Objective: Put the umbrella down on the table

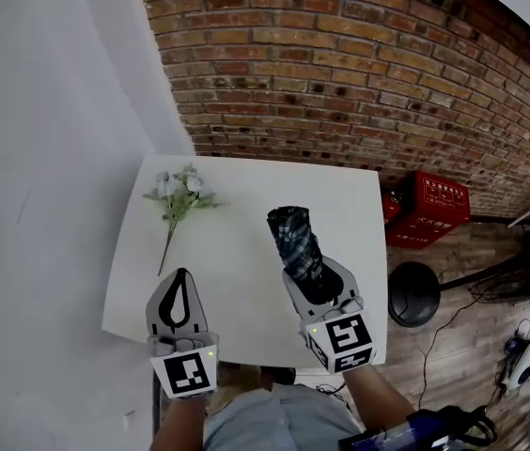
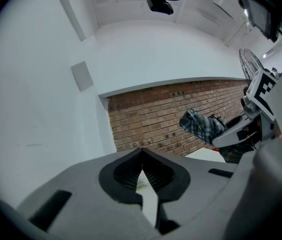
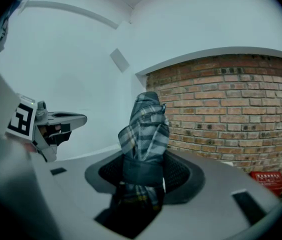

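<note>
Umbrella (image 1: 296,236) is pinched in my right gripper (image 1: 318,278) over the table (image 1: 241,285); my left gripper (image 1: 182,276) is pressed together, empty.

Blue-grey plaid umbrella (image 1: 296,238), white table (image 1: 246,271), red brick wall (image 1: 340,64), red crate (image 1: 429,209), pale flowers (image 1: 179,191)

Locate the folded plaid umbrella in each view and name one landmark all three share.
Head view: umbrella right of centre, over the white table, in the right gripper.
Left gripper view: umbrella right of centre, before the brick wall.
Right gripper view: umbrella dead centre, between the jaws.
Shared landmark: the brick wall.
</note>
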Motion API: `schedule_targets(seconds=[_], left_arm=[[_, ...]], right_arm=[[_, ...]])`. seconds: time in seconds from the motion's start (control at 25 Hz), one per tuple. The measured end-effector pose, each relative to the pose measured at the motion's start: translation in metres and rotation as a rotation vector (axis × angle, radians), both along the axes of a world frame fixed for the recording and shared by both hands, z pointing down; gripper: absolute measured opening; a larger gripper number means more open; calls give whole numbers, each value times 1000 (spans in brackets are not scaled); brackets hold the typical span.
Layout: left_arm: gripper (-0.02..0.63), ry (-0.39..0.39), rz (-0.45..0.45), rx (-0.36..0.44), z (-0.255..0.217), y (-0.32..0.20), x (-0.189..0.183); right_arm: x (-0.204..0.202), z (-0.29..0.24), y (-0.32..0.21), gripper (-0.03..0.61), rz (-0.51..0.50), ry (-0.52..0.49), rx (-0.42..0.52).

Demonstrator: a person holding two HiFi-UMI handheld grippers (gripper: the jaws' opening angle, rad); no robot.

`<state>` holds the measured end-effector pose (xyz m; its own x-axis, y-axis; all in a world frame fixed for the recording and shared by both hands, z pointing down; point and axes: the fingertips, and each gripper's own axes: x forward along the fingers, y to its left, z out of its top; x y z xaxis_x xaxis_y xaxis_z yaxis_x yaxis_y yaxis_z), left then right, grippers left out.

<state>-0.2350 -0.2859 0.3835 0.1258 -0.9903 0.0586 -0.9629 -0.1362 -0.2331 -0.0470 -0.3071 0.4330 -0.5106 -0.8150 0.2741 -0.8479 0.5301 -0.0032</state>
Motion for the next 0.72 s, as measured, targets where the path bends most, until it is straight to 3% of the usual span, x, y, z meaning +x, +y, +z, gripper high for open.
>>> schedule_targets(seconds=[0.72], left_arm=[[9,1,28,-71,34,-23,-9]], right_arm=[[-3,79,-15,202,36,55,-154]])
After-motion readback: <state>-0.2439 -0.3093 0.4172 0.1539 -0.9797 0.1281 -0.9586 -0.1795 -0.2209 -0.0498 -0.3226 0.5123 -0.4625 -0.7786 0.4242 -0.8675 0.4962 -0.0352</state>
